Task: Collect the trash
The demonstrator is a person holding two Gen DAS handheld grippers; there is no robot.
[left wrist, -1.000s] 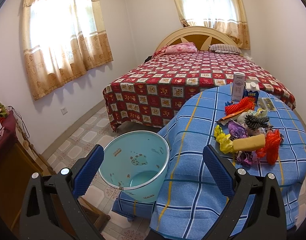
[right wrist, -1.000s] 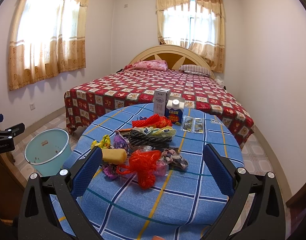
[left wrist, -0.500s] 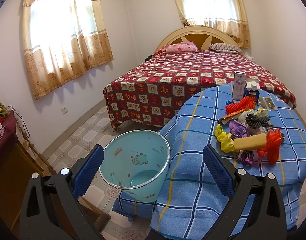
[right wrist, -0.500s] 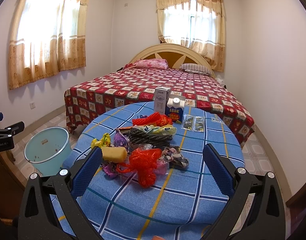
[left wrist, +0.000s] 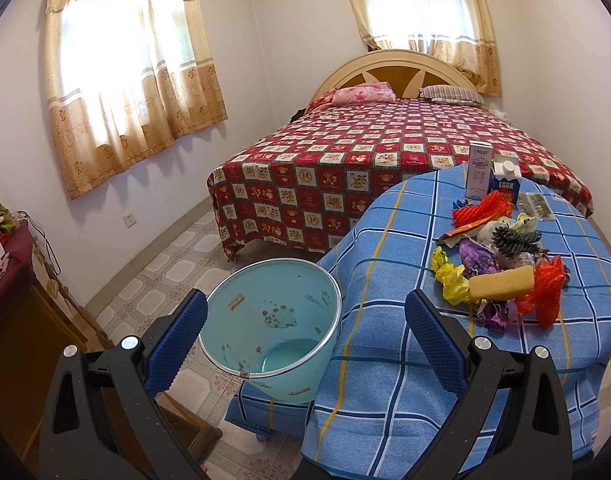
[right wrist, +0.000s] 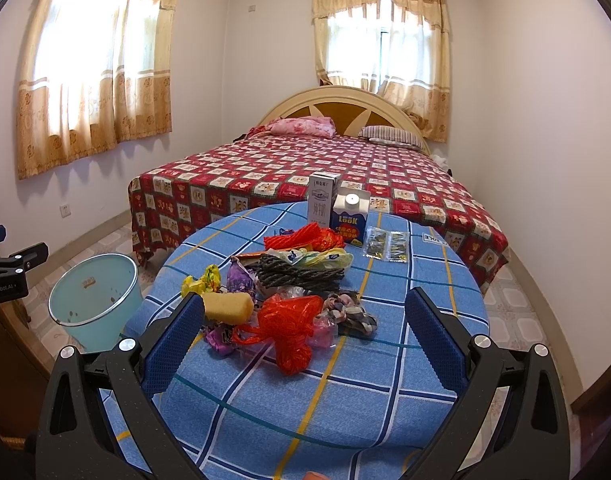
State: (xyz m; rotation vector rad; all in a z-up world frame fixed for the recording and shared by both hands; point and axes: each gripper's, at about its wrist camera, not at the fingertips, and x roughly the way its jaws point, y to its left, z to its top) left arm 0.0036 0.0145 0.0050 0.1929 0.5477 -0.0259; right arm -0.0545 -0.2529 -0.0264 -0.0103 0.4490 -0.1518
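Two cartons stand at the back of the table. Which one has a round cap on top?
The shorter blue carton, on the right, has a white round cap on its sloped top. The taller white carton beside it has a flat top without one.

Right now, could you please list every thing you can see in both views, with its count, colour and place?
table: 1, blue checked cloth, in front
trash pile: 1 heap, mixed colours, table centre
red net bag: 1, red, near side of pile
sponge: 1, yellow, left of pile
cartons: 2, white and blue, upright at far edge
sachets: 2, dark, right of cartons
bin: 1, pale blue, on floor left of table
bed: 1, red patterned cover, behind table
curtains: 2 windows, beige
left gripper: 1, black with blue pads, open
right gripper: 1, same, open
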